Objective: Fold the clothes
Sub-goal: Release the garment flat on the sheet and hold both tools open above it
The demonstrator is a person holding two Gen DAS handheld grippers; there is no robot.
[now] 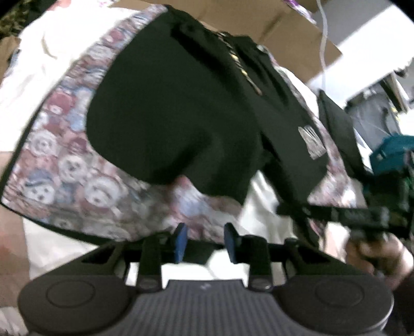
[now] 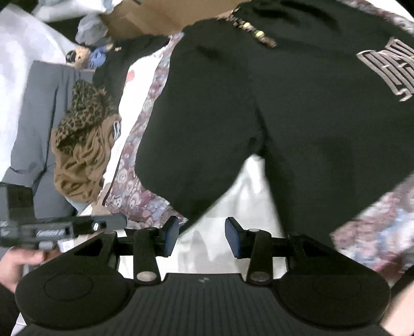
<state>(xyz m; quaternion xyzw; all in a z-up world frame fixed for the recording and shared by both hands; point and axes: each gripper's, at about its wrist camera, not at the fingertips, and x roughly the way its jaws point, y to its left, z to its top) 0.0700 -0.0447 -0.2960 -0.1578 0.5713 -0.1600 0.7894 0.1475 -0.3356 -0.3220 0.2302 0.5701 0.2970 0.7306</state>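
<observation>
A black sweatshirt (image 1: 168, 103) with a pale striped print and a gold-trimmed neck lies spread on a teddy-bear patterned cloth (image 1: 64, 168). In the left wrist view my left gripper (image 1: 206, 241) hovers over the near edge of that cloth, short of the sweatshirt; its blue pads stand apart with nothing pinched. In the right wrist view the sweatshirt (image 2: 297, 116) fills the upper right, and a black corner reaches down beside the left pad. My right gripper (image 2: 201, 236) is open over the white sheet (image 2: 233, 186) with nothing held.
A leopard-print and brown heap of clothes (image 2: 80, 139) lies on a grey garment (image 2: 38, 116) to the left. A cardboard box (image 2: 155, 15) stands behind. A teal object (image 1: 390, 152) is at the right. A hand (image 1: 383, 253) holds the other gripper's handle.
</observation>
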